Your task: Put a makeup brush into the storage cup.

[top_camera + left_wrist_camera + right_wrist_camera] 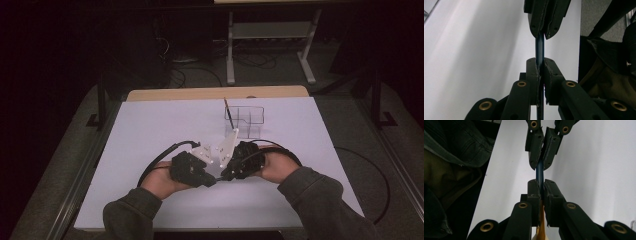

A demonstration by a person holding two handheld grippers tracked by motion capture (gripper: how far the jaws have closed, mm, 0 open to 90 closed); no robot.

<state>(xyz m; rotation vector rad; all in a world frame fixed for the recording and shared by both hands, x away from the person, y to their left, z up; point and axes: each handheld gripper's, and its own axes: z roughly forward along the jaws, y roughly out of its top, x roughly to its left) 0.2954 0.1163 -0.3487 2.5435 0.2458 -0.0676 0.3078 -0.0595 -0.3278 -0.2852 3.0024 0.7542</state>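
Observation:
A thin blue stick (539, 50) runs between my two grippers, which meet tip to tip over the white table top (150, 135). In the left gripper view my left gripper (539, 62) is shut on one end of it. The right gripper (544, 33) comes in from the top, clamped on the other end. In the right gripper view my right gripper (540, 182) is shut on the blue stick (539, 171), whose orange part (540, 230) shows below the jaws. The left gripper (542, 165) faces it. From above, the left gripper (212, 181) and right gripper (224, 175) hide the stick.
A clear plastic organiser (248, 120) stands behind the hands with a thin brush (228, 112) leaning in it. Black cables (155, 162) loop from both grippers across the table. A metal frame (270, 45) stands on the floor beyond the far edge.

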